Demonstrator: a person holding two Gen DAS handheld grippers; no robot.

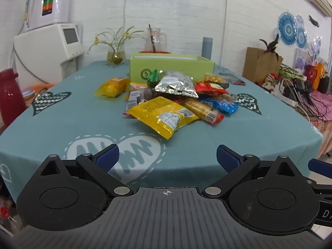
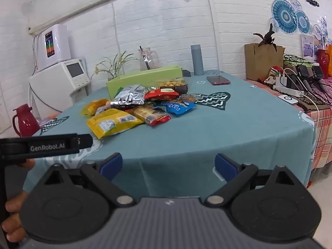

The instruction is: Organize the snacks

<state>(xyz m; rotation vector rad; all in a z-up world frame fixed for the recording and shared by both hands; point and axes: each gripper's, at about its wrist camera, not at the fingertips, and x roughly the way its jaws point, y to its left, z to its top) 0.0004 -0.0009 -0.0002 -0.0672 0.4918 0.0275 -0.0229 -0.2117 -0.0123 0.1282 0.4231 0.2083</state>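
Note:
A heap of snack packets lies mid-table on the teal cloth [image 1: 62, 124]: a large yellow bag [image 1: 164, 116] in front, a silver foil bag [image 1: 176, 85] on top, a red packet [image 1: 209, 88], a blue packet [image 1: 224, 104], a smaller yellow bag [image 1: 113, 86] at the left. An open green box [image 1: 172, 66] stands just behind the heap. My left gripper [image 1: 168, 157] is open and empty, near the table's front edge. My right gripper [image 2: 168, 166] is open and empty, also at the front edge; the heap [image 2: 132, 105] and green box [image 2: 145, 77] lie ahead to its left.
A glass vase with flowers [image 1: 115, 56], a glass jug [image 1: 155, 40] and a grey bottle [image 1: 207, 47] stand at the table's back. A phone [image 2: 218, 80] lies back right. A red flask [image 1: 9, 95] is at the left; a cluttered side table [image 2: 300, 89] with cables is at the right.

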